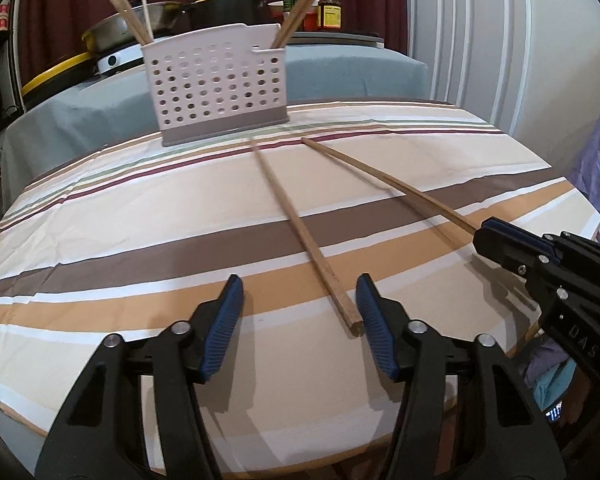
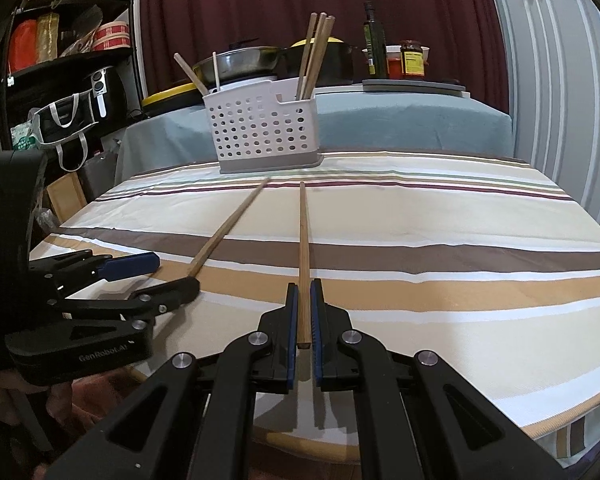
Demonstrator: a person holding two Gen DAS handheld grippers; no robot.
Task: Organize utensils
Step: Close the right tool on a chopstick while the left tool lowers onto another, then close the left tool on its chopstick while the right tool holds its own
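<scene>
A: What did we have in the right tongs (image 2: 304, 320)?

B: They were pressed onto the near end of one chopstick (image 2: 303, 248). It ran straight toward twelve o'clock from the pads, and its far tip lay on the striped cloth (image 2: 440, 216) short of the caddy.

A: And the left tongs (image 1: 300, 312)?

B: We had them spread wide, holding nothing. The second chopstick (image 1: 300, 232) lay flat on the bench, its blunt end just beside the right-hand pad (image 1: 374, 328); we could not tell whether they touched. From there it slanted toward eleven o'clock, up to the base of the caddy.

A: Where did the caddy stand?

B: The white holed caddy (image 1: 216, 88) stood upright at twelve o'clock on the far part of the cloth. We saw more chopsticks (image 2: 314, 56) leaning in its right compartment and a few more sticks (image 1: 130, 20) in the left one.

A: How did the tongs lie to each other?

B: From the left camera the right tongs sat at three o'clock, near us. Beyond the bench we saw pans (image 2: 240, 62) and bottles (image 2: 374, 46) on a blue-grey cloth.
</scene>
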